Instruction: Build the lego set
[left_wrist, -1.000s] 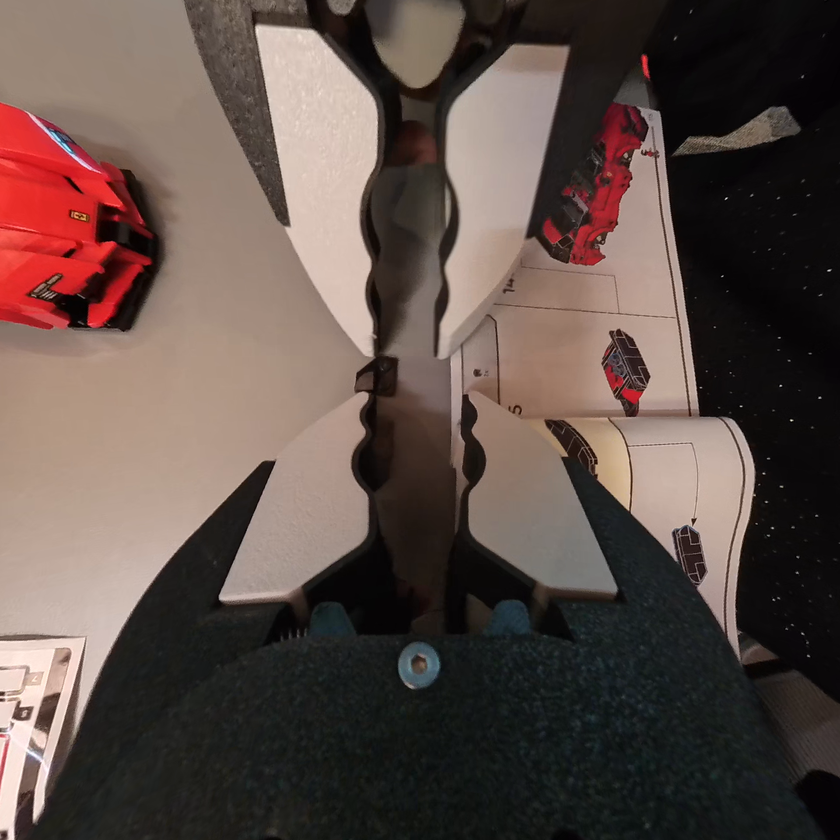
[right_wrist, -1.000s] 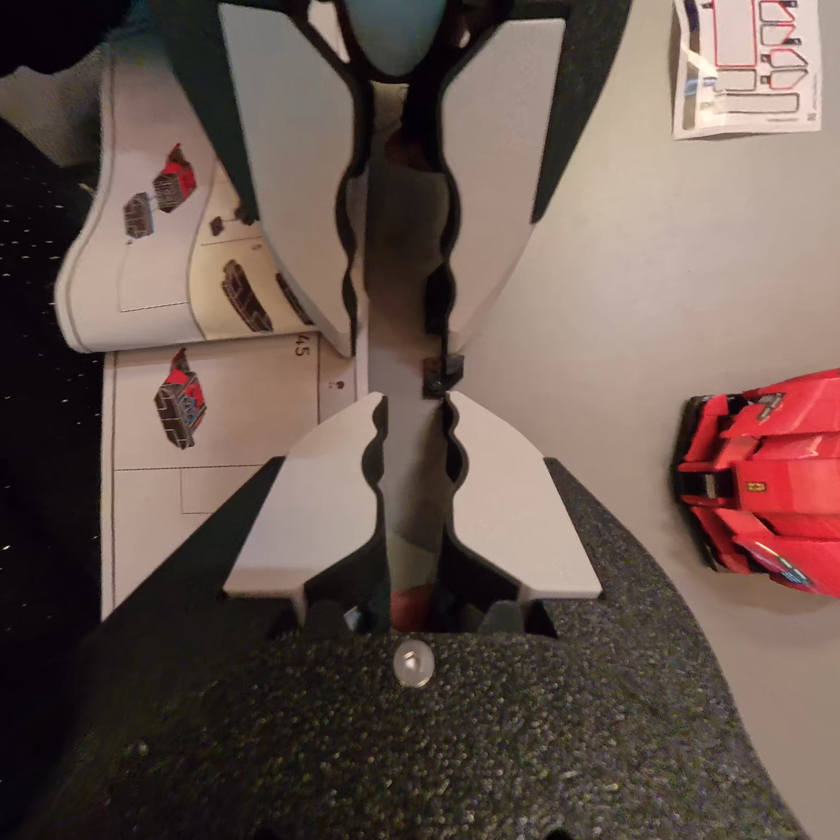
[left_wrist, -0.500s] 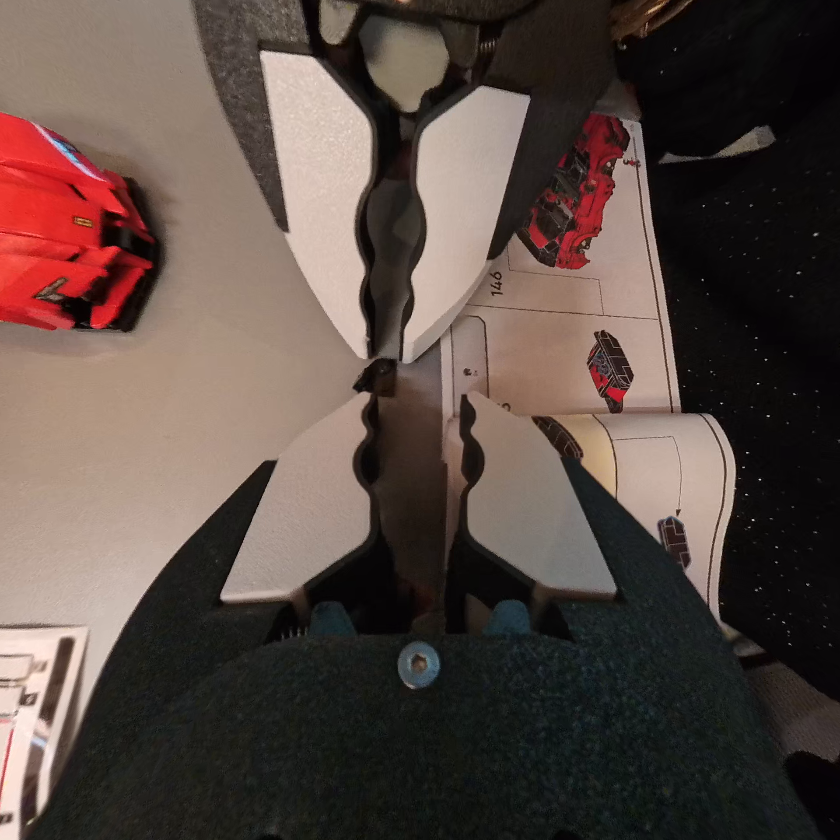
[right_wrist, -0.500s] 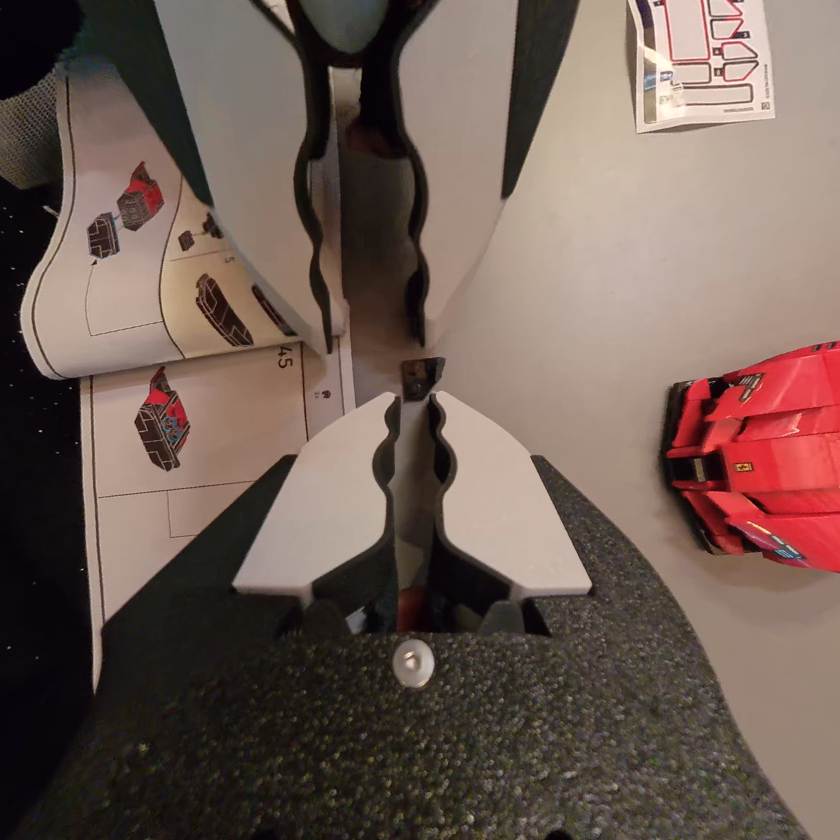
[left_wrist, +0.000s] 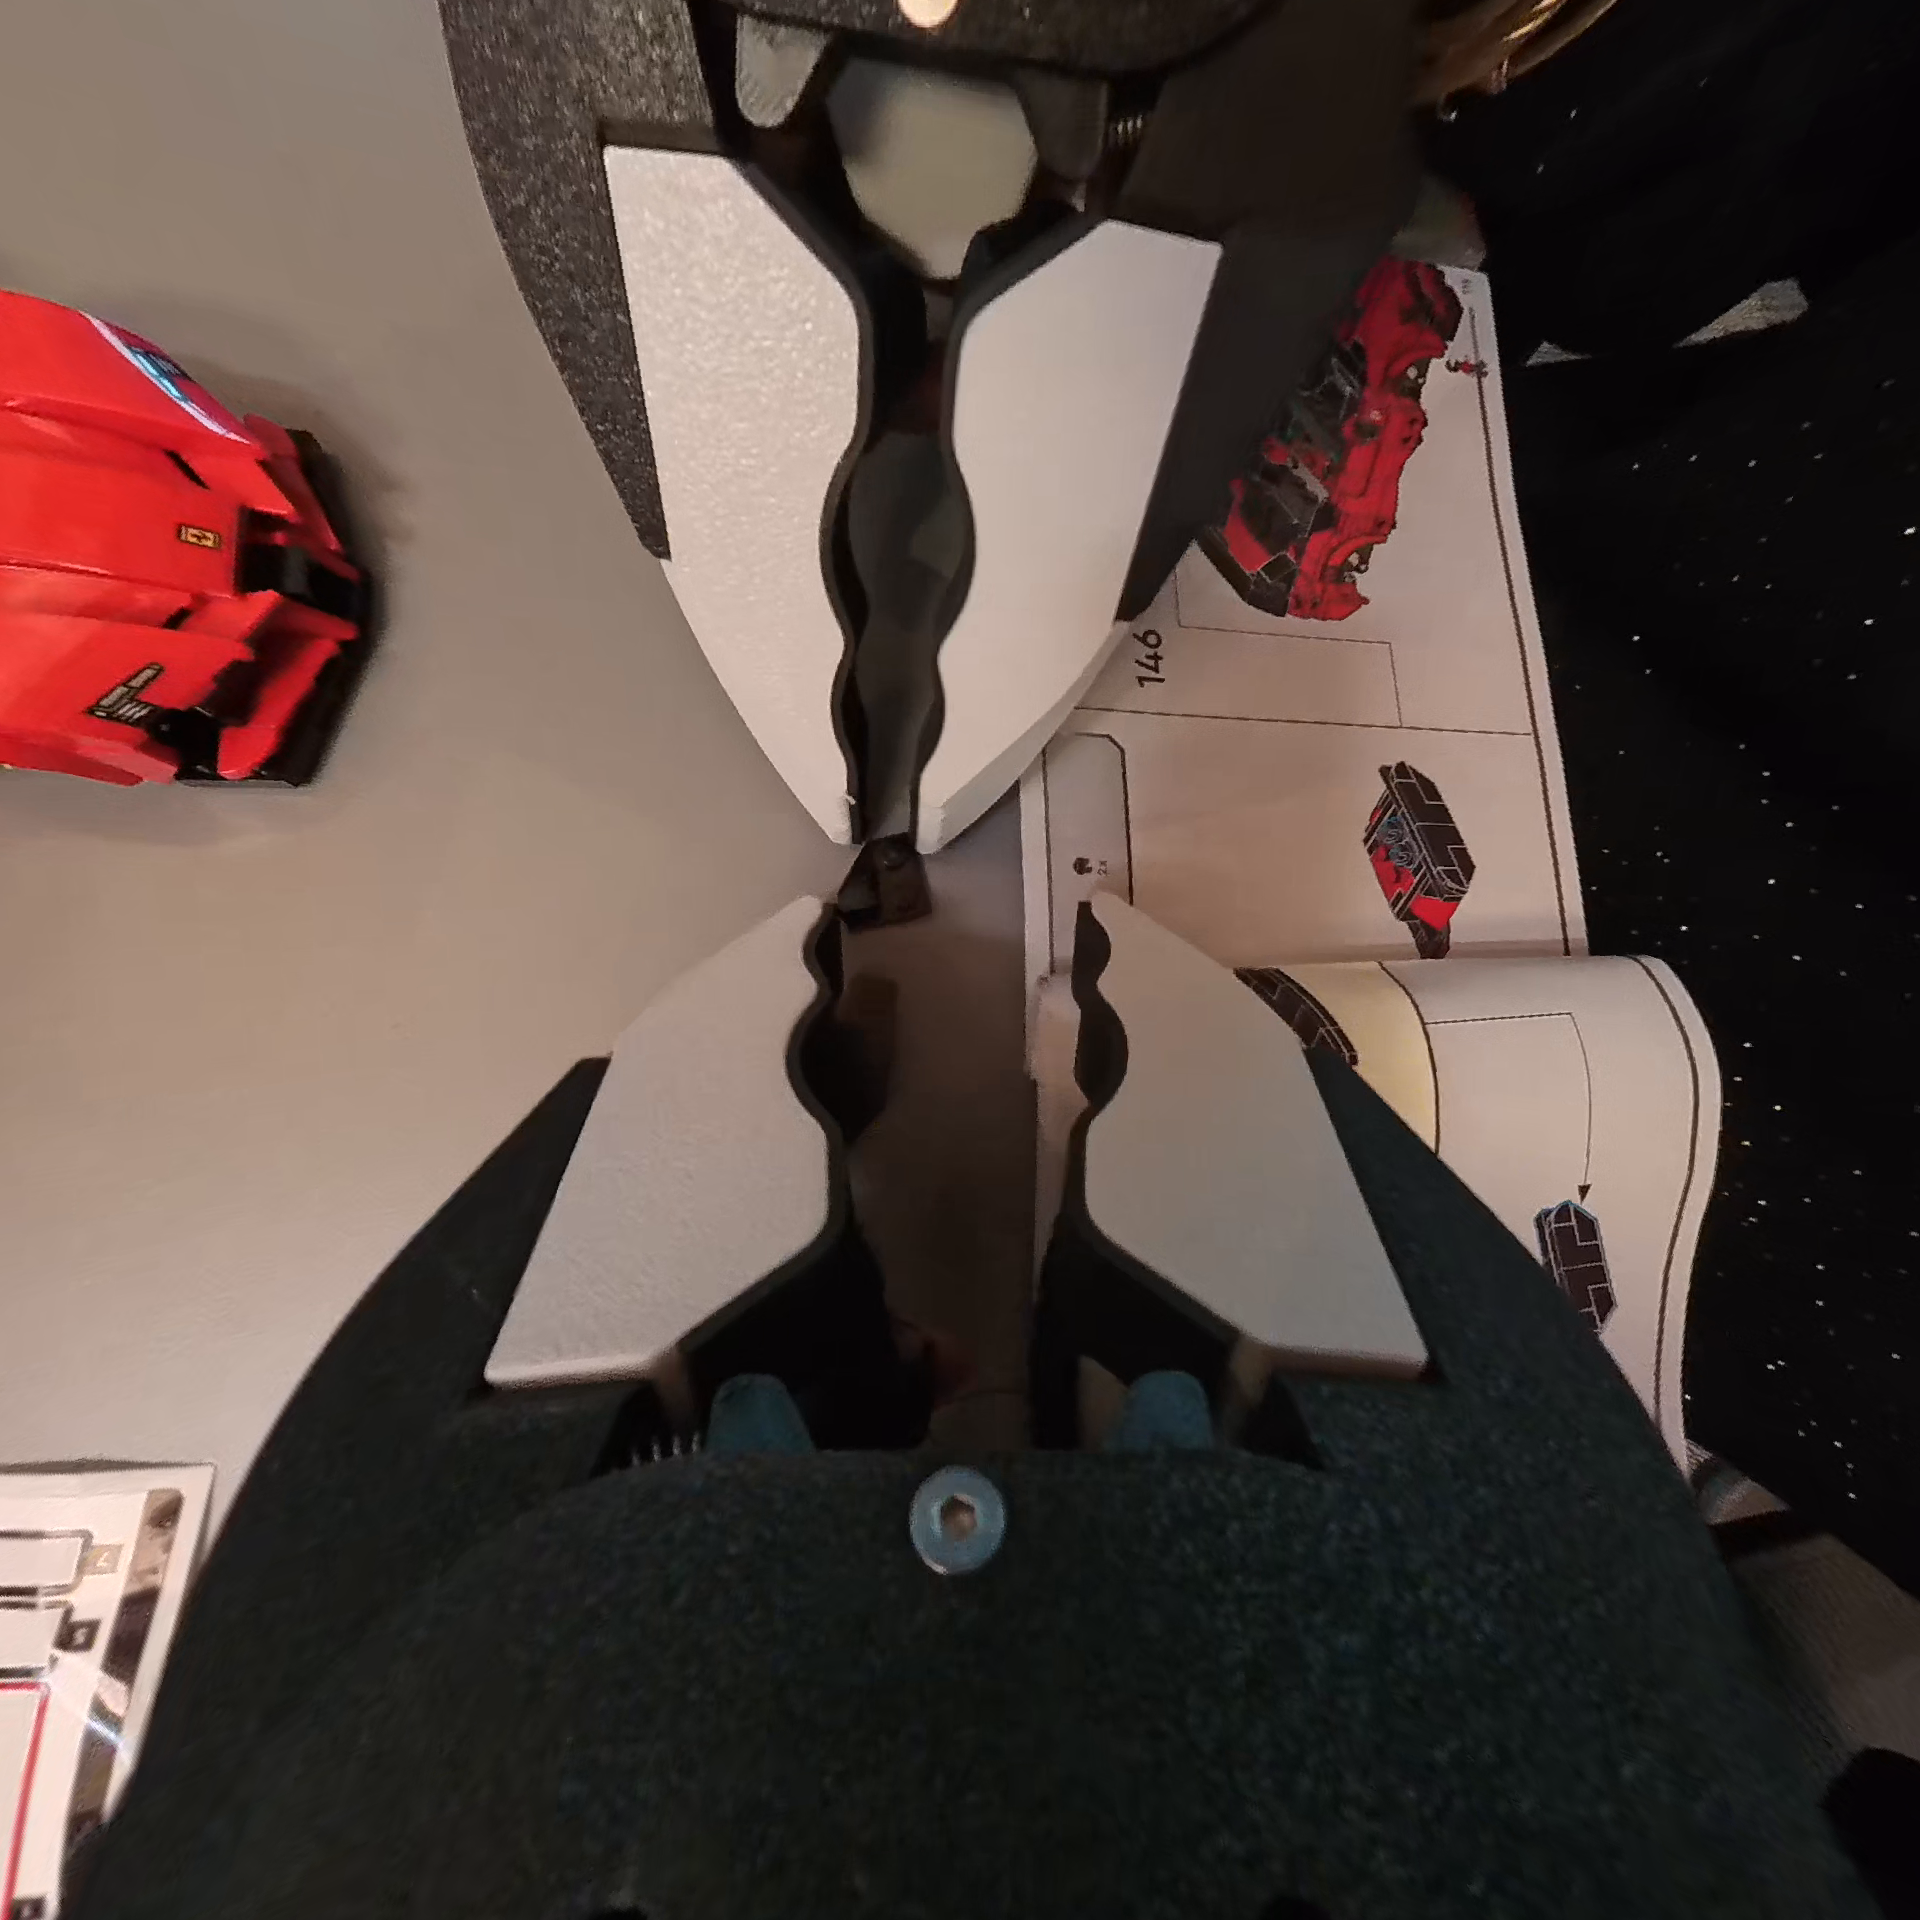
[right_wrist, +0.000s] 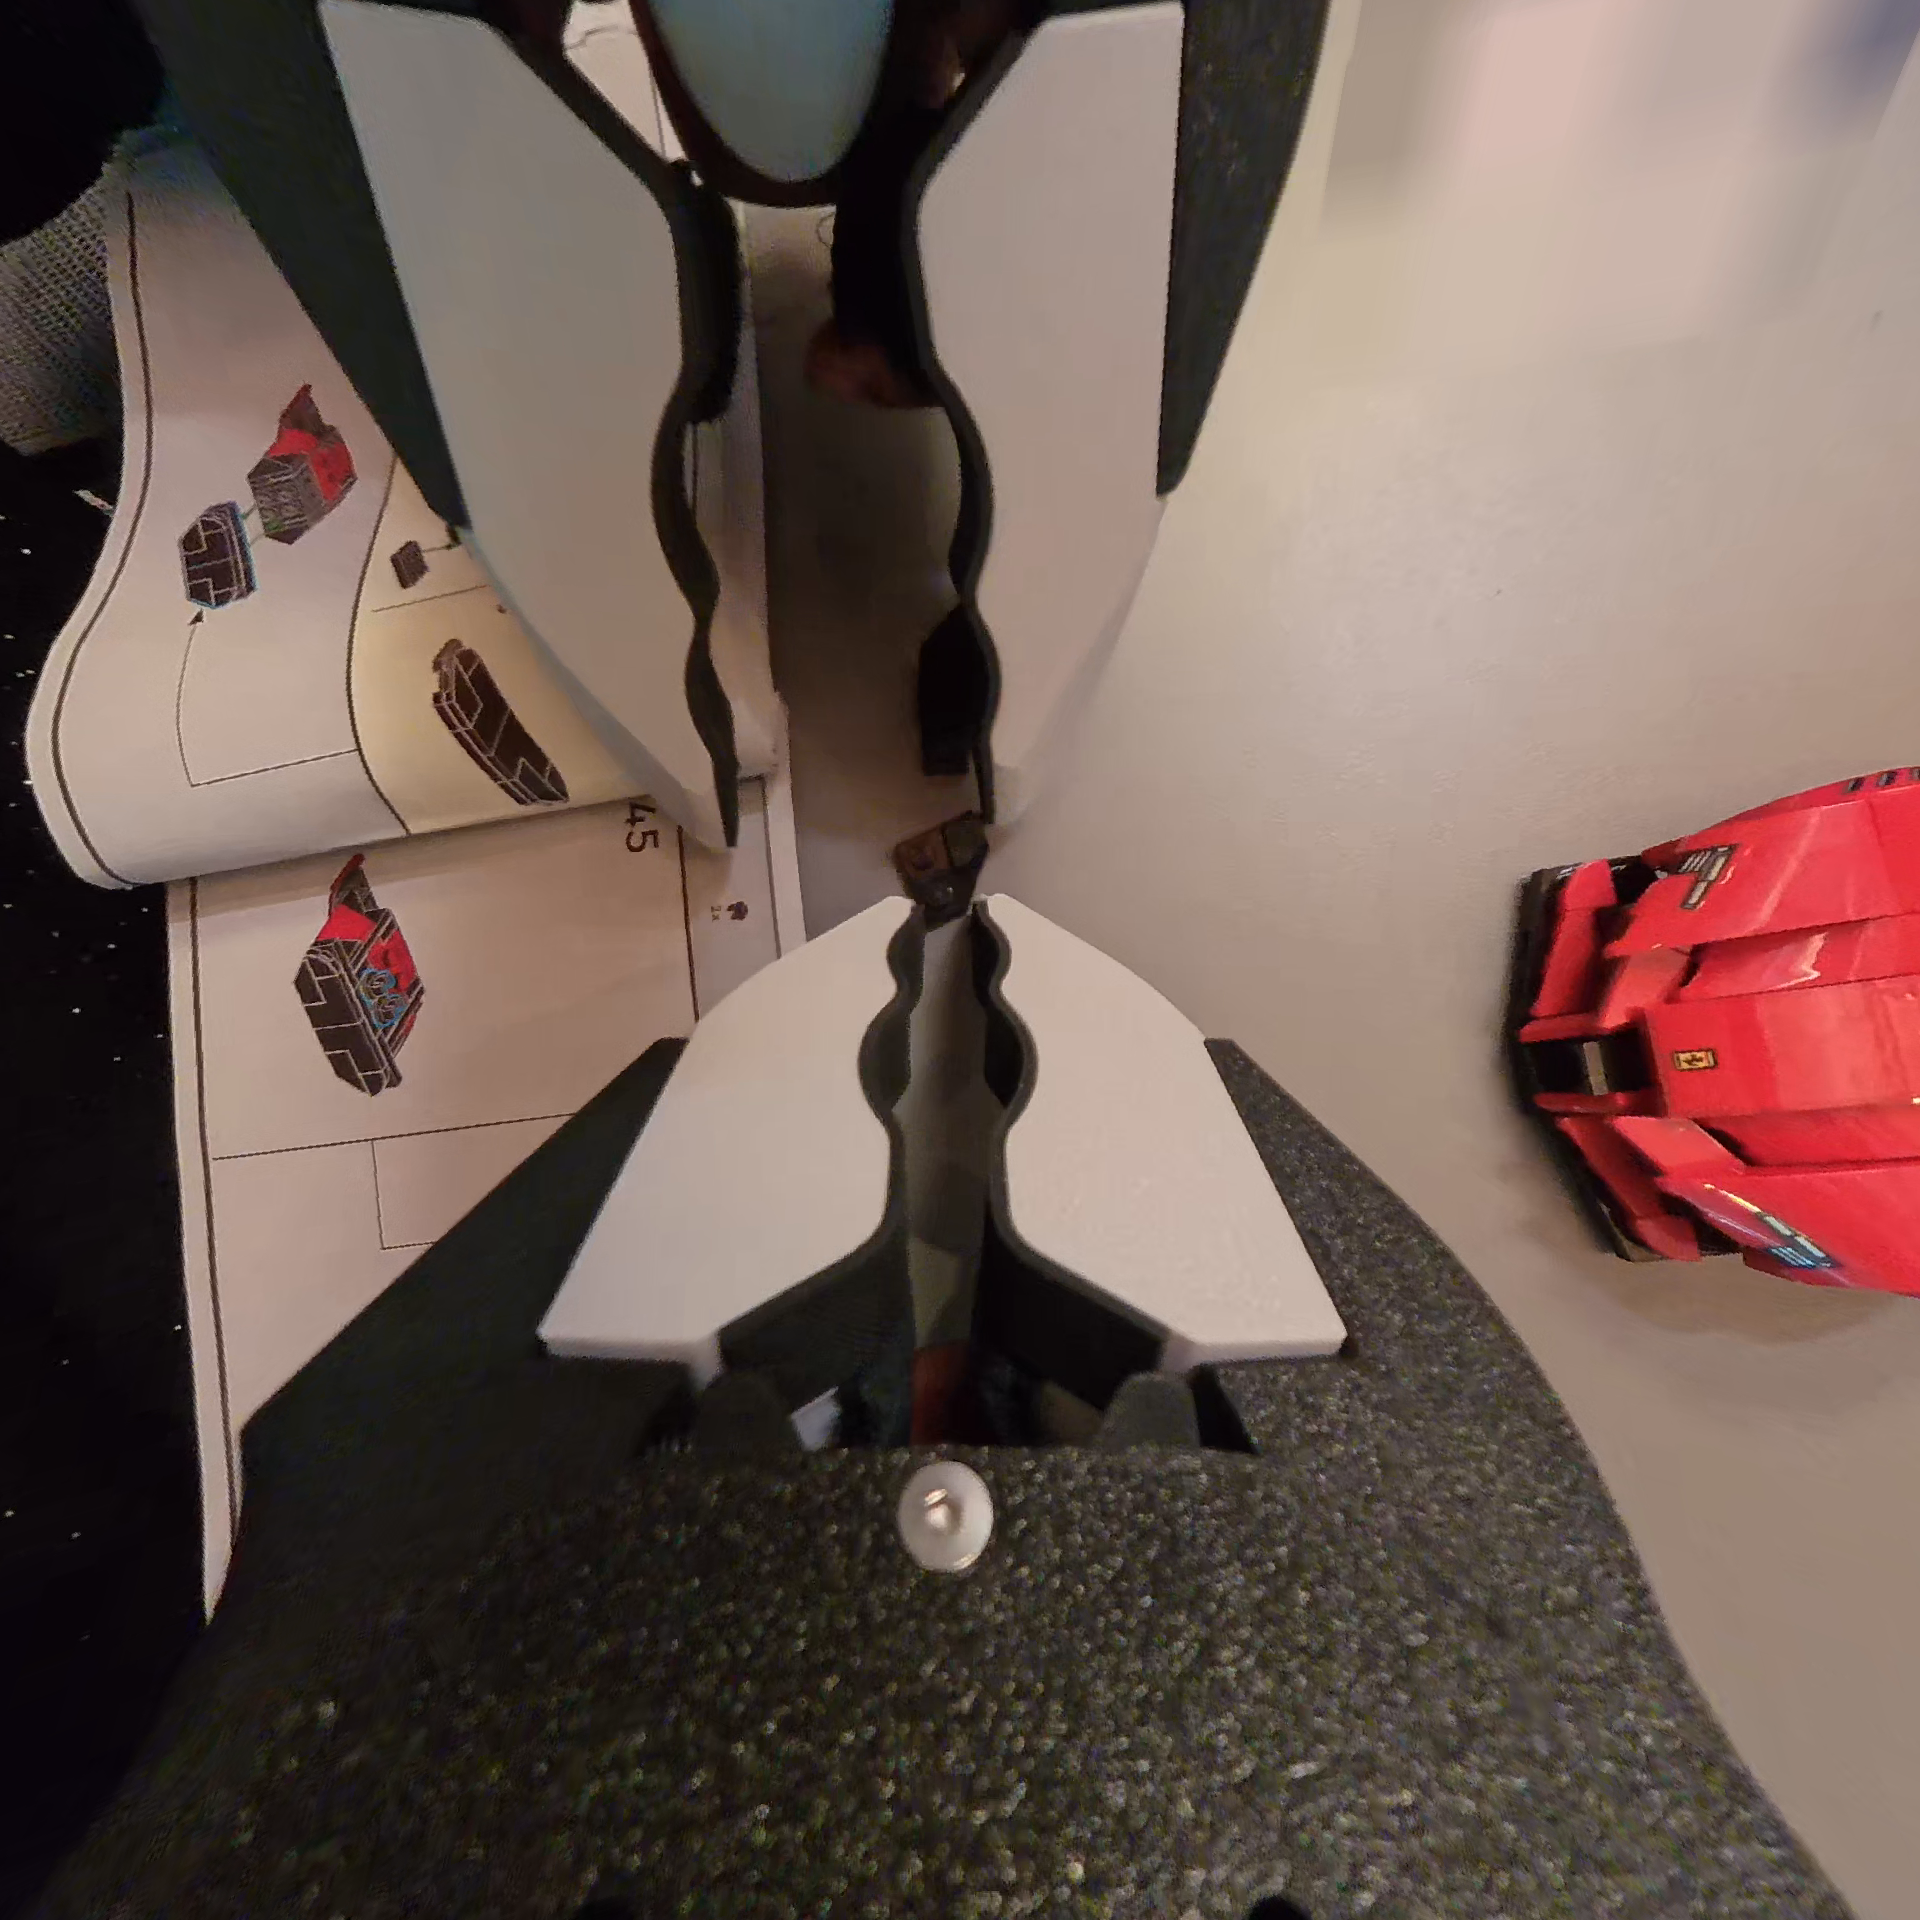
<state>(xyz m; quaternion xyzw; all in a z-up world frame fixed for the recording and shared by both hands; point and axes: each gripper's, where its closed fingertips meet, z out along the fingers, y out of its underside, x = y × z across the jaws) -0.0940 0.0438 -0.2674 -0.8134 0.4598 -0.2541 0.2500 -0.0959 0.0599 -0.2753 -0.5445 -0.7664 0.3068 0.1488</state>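
Closing since earlier, right gripper (right_wrist: 945, 914) jaws pinch the small black brick (right_wrist: 943, 862); left gripper (left_wrist: 956, 909) jaws gape wide.

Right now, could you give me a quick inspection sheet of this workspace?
Surface: pale grey table.
Job's things: small black piece between the facing gripper tips; red lego car off to one side; instruction booklet open at the table's edge.
Clutter: sticker sheet lying flat.
Grippers: left gripper open; right gripper shut on the piece at its tips.
Cables: nothing seen.
Surroundings: dark speckled surface beyond the table.
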